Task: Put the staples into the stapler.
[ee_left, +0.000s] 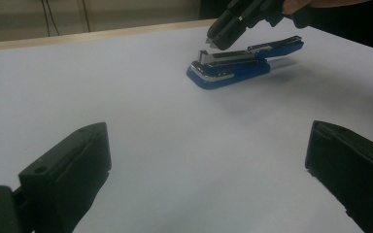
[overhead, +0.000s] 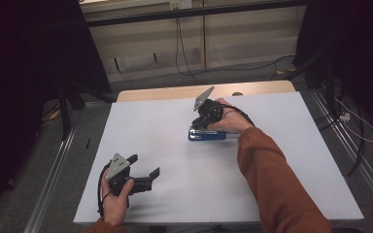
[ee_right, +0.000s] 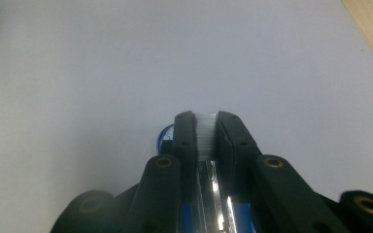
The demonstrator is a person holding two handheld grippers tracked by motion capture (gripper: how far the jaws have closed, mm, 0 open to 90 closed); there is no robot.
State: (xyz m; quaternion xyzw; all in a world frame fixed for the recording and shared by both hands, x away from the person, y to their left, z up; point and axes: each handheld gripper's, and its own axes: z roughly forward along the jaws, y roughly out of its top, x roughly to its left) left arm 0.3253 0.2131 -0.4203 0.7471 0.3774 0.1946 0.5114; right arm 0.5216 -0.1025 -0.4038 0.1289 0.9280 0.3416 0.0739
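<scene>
Item 1, nearest the near edge of the white table [overhead: 141, 126]: left gripper [overhead: 145, 167], sitting toward the near-left corner in the person's left hand [overhead: 114, 201]. Its jaws are standing wide apart and gripping nothing; in the left gripper view they are framing bare tabletop, with the stapler lying ahead between them. Judged purpose: it is waiting clear of the work, aimed at the stapler so it could come in to steady it.

Item 2, moving right, around the middle of the table and somewhat toward the far edge: blue stapler [ee_left: 233, 65], resting flat on its base with its chrome nose pointing toward the left edge. Its top arm is sitting slightly raised at the nose.

Item 3, right of centre: right gripper [ee_left: 218, 36], reaching in from the near-right side on an orange sleeve [overhead: 272, 179]. Its jaws are drawn nearly together, pinching what looks like a strip of staples [ee_right: 206, 131] directly above the stapler's chrome channel. Judged purpose: the narrow end-on grip is keeping the strip in line with the magazine for loading or withdrawing.
</scene>
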